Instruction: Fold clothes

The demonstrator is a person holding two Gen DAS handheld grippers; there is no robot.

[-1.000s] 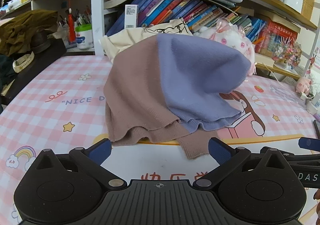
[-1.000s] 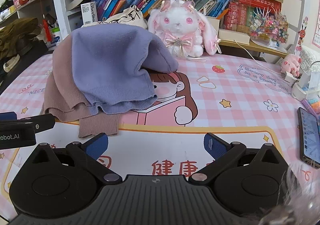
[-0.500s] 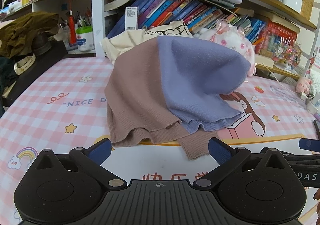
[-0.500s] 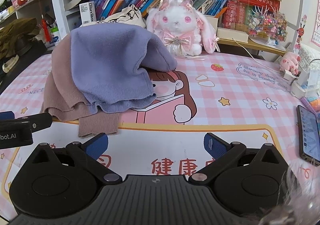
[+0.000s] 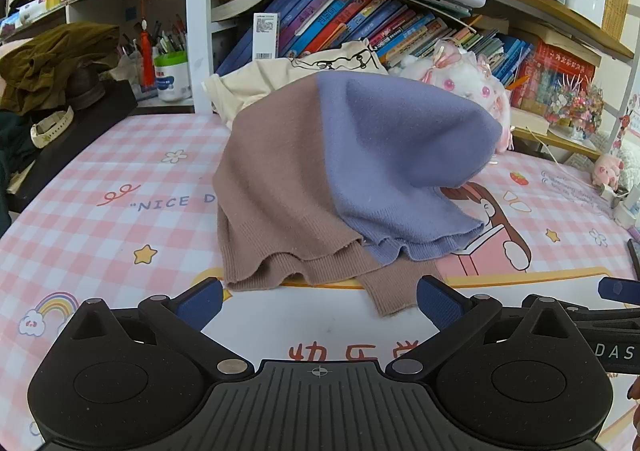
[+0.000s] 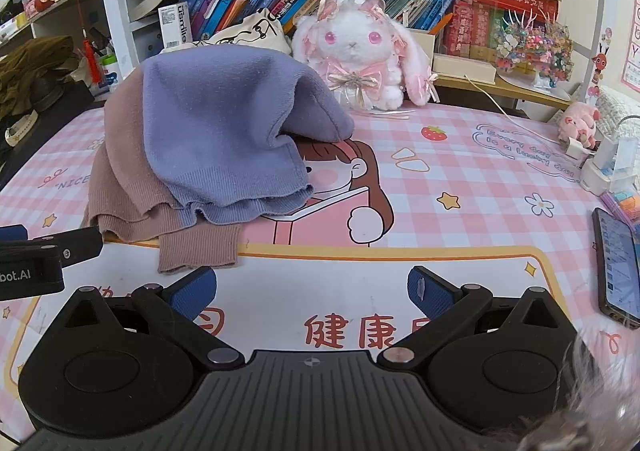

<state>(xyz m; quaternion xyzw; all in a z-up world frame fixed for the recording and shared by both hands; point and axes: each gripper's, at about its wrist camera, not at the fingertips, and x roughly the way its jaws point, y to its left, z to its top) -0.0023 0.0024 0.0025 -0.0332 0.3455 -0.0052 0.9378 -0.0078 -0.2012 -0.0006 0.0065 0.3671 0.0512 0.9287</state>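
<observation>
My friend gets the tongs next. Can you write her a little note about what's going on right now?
Left tongs: open, empty, low over the mat, just short of the sweater's hem.
Right tongs: open, empty, beside the left ones, also short of the sweater.
Sweater: brown and purple, heaped in a mound on the mat, in front of the plush bunny. One brown cuff sticks out toward you.
Done: nothing folded yet.
Left: spread the sweater flat, then fold it.

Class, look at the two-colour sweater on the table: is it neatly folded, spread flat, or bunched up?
Bunched up. The sweater sits in a humped heap, its ribbed hems in uneven layers and a brown cuff sticking out in front.
</observation>
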